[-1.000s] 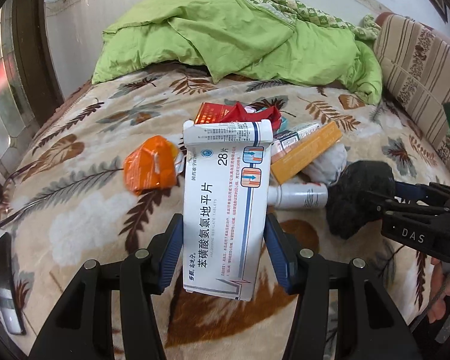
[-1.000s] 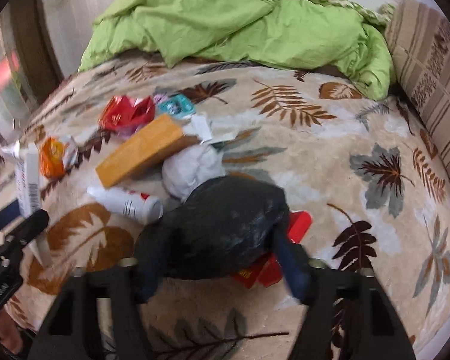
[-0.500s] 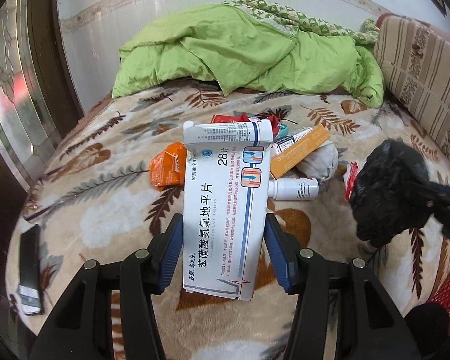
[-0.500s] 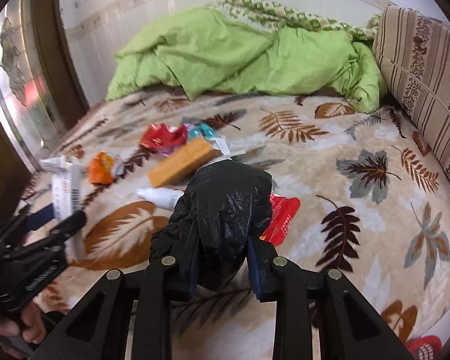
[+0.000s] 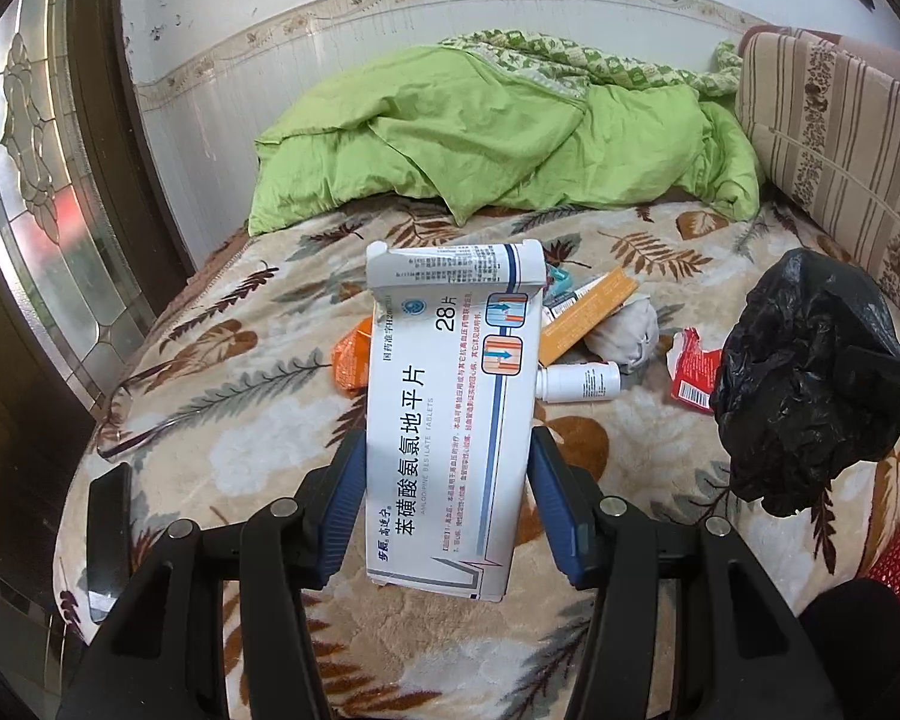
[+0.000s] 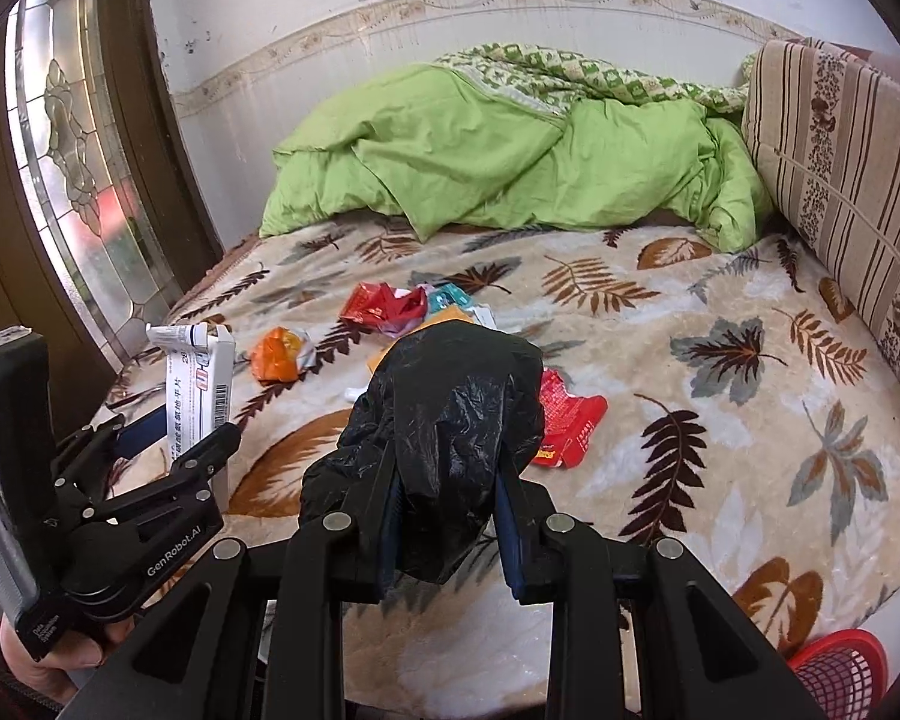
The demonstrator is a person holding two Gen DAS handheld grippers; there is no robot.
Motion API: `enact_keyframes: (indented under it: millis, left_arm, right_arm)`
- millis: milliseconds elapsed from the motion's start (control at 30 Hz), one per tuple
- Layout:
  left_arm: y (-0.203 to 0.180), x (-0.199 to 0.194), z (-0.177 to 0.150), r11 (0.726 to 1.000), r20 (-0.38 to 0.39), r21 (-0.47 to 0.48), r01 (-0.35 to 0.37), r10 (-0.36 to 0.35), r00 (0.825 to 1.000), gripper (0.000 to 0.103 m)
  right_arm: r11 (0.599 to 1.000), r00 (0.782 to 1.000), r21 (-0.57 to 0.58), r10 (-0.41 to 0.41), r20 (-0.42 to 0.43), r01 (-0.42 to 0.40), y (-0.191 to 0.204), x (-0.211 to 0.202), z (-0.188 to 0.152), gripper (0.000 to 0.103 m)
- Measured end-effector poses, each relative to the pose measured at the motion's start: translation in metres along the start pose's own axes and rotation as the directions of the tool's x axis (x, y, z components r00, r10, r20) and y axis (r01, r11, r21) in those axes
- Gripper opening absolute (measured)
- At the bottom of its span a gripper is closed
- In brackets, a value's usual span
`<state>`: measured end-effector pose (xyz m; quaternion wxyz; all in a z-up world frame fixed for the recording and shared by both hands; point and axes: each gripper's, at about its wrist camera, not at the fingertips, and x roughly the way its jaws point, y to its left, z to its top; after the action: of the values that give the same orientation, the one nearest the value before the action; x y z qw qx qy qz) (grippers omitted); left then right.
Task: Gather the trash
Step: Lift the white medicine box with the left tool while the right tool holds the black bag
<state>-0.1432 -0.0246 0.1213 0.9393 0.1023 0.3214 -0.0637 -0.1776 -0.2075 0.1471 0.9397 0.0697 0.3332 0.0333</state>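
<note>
Left gripper (image 5: 450, 480) is clamped on a white pill box (image 5: 450, 420), held upright above the leaf-print blanket (image 6: 720, 420). Right gripper (image 6: 447, 516) has just been closing and now pinches a crumpled black bag (image 6: 450, 420). Remaining trash: orange wrapper (image 6: 279, 354) at 10 o'clock of the bag, red wrapper (image 6: 570, 420) at 3 o'clock.

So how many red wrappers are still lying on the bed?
2: one crumpled at the far end of the pile, one flattened by the black bag. Others may be hidden.
</note>
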Motion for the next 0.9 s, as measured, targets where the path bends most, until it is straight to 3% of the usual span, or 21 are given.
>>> enact_keyframes:
  millis: [533,900]
  left_arm:
    - [0.042,-0.013,-0.002,0.992,0.004,-0.108,-0.072,0.073,0.997,0.052]
    - [0.064,-0.018,-0.004,0.984,0.006,-0.161,-0.08,0.082,0.997,0.052]
  right_arm:
    - [0.998,1.0,-0.059,0.025,0.011,-0.024,0.032,-0.006,0.006,0.029]
    - [0.995,0.999,-0.093,0.041,0.01,-0.04,0.051,-0.006,0.009,0.029]
